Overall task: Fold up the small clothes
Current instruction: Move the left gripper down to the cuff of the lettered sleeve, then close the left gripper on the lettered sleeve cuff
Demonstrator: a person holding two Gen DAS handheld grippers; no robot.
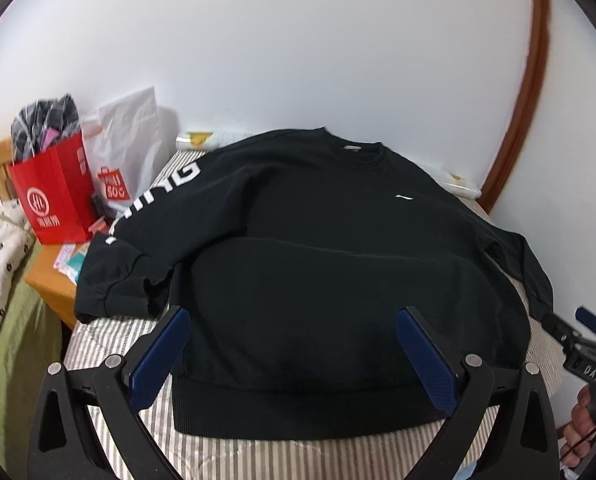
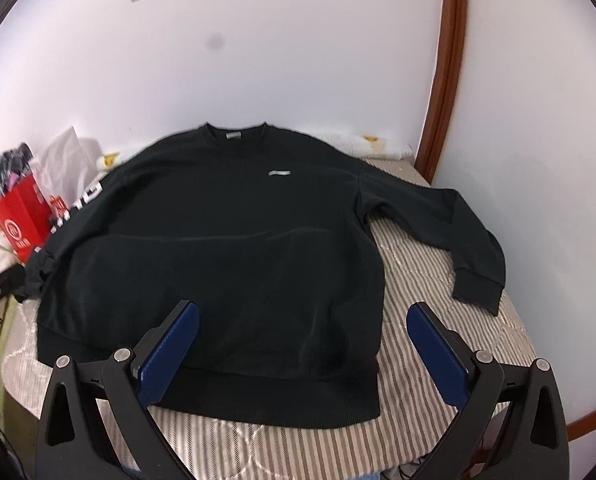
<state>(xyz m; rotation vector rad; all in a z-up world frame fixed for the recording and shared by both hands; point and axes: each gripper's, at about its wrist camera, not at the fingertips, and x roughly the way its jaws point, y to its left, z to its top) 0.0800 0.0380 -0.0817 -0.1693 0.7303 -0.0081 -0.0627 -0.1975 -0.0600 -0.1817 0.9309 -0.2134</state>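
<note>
We hold the left tool [image 1: 294,320] and right tool [image 2: 303,314] wide open, empty, above the near hem of the sweatshirt [image 2: 226,240] spread flat on the bed [image 2: 417,280].

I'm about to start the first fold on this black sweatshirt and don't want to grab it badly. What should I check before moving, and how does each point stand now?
1. Black sweatshirt lies front up, spread on the striped bed cover: ok.
2. Left gripper open, holding nothing: ok.
3. Right gripper open, holding nothing: ok.
4. Plain sleeve fully on the bed, cuff flat: ok.
5. Lettered sleeve on the bed: not ok, its cuff hangs past the edge toward the wooden nightstand.
6. Body smooth: not ok, a crease runs across the middle.
</note>
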